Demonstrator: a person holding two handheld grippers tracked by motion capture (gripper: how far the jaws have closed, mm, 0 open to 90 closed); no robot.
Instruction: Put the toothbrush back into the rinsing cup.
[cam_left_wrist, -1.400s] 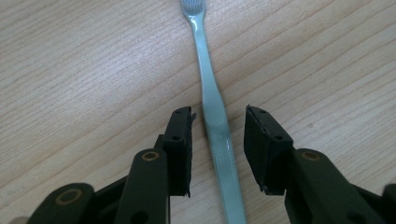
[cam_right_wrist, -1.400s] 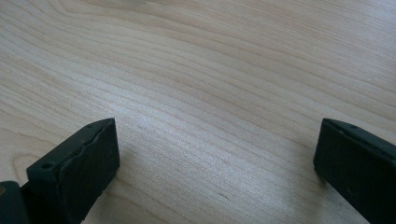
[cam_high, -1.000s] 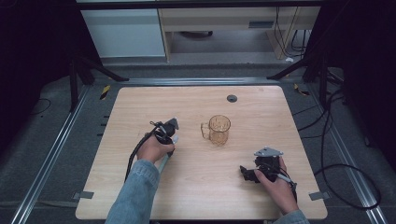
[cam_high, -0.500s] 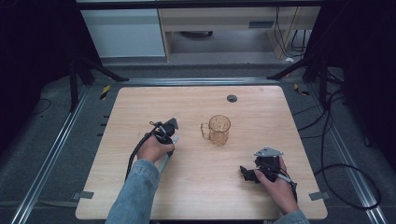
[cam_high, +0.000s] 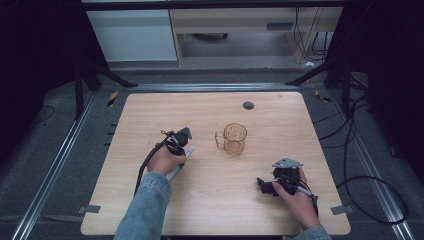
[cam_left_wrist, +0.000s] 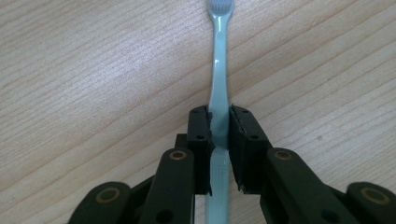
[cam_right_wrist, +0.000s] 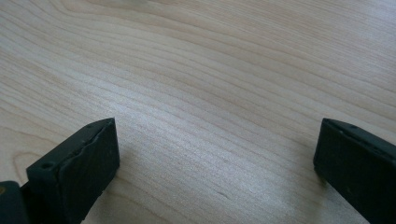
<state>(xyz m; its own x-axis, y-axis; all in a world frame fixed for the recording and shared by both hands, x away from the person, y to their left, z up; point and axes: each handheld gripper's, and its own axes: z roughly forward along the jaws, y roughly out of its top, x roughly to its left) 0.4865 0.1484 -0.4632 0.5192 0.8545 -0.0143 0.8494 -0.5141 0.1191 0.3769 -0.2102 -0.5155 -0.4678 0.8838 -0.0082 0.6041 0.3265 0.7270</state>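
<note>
high view: wooden surface (cam_high: 215, 200) with rounded corners. left tool (cam_high: 179, 142) sits left of centre, held in the left hand (cam_high: 165, 160), sleeve in blue denim. a pale blue-green toothbrush (cam_high: 182, 160) lies flat on the surface under that tool, one end poking out toward the mug, the other running back under the hand. clear amber glass mug (cam_high: 234, 138) stands upright near the middle of the surface, handle toward the left tool, near it but apart. right tool (cam_high: 265, 185) rests low on the surface at the near right, in the right hand (cam_high: 295, 197), well apart from mug and toothbrush. small dark round cap (cam_high: 248, 105) lies at the far side of the surface, beyond the mug.

left gripper view: toothbrush (cam_left_wrist: 218, 88) runs straight up the frame along the wood grain's diagonal, bristle head at the top edge, handle passing between the two black jaws. jaws have just been closing and now stand narrow, both pads (cam_left_wrist: 201, 135) pressed on the handle's sides. grip falls about mid-handle. toothbrush lies flat on the surface; no lift visible.

right gripper view: bare wood surface (cam_right_wrist: 210, 93) ahead. right tool (cam_right_wrist: 215, 154) stands wide, one jaw at each lower corner, nothing between them. jaw tips close above or on the wood; cannot tell if they touch.
</note>
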